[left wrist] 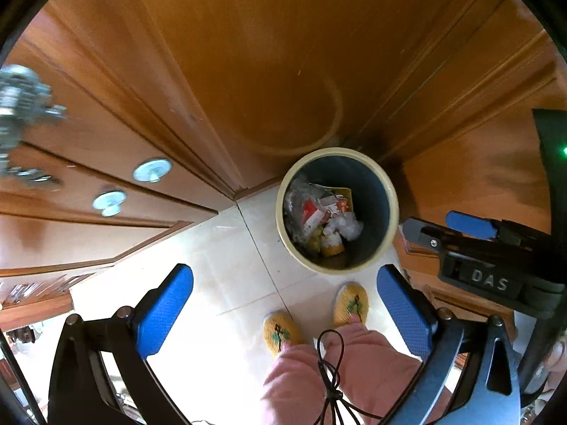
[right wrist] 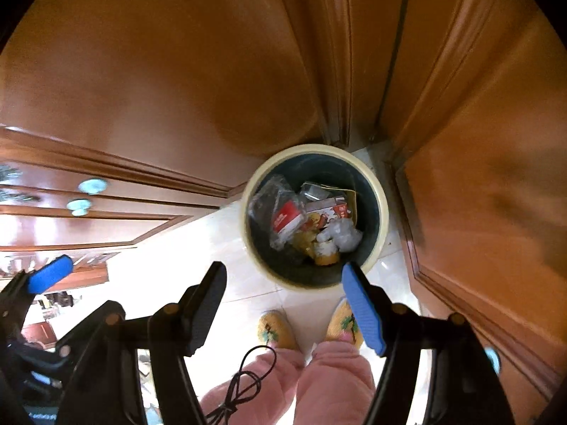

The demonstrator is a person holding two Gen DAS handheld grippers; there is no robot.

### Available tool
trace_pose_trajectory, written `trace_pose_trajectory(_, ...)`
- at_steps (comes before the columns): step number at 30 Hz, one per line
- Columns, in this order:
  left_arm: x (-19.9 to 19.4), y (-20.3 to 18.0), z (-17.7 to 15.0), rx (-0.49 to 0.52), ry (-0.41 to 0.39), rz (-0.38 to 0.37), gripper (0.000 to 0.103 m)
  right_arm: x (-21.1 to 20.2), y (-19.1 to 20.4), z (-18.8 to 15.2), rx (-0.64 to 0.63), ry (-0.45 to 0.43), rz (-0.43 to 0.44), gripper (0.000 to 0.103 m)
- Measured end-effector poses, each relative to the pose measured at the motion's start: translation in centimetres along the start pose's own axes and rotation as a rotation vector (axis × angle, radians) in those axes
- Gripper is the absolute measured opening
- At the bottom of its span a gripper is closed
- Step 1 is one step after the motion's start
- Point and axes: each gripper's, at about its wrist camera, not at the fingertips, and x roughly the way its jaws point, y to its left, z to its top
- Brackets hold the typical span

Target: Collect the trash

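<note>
A round bin with a cream rim [left wrist: 388,191] [right wrist: 382,212] stands on the pale tiled floor in a corner of wooden doors. Inside lies trash [left wrist: 320,216] [right wrist: 308,219]: clear plastic wrap, a red-and-white packet, a crumpled white wad and yellow pieces. My left gripper [left wrist: 285,290] hangs above the floor just in front of the bin, pointing down, its blue pads wide apart with nothing between them. My right gripper [right wrist: 283,281] hovers over the bin's near edge, open and empty. The right gripper [left wrist: 471,226] also shows at the right of the left wrist view.
A person's feet in yellow knitted slippers [left wrist: 351,304] [right wrist: 276,329] and pink trouser legs [left wrist: 319,379] stand right before the bin. A black cord [left wrist: 329,372] dangles over the legs. Wooden drawers with round knobs [left wrist: 152,170] lie to the left, a wooden door [right wrist: 478,194] to the right.
</note>
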Motion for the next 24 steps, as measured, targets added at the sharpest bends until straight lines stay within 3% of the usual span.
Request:
trace_pose_trajectory(10,-15.0,-1.1,-0.1,0.037,-0.09,-0.033,0.102,-16.4,3.5,-2.2,-0.001,-0.108,0.008,0.068)
trace_pose_trajectory(17,-27.1,-2.5,1.2,0.083,-0.257,-0.056,0.102,-29.4,6.2,-2.6,-0.033,-0.267,-0.011,0.068)
trace_pose_trajectory(24,-37.3,-3.9,2.7,0.1,-0.468,-0.04,0.102,-39.4,7.0,-2.3,-0.04,-0.452,-0.006,0.068)
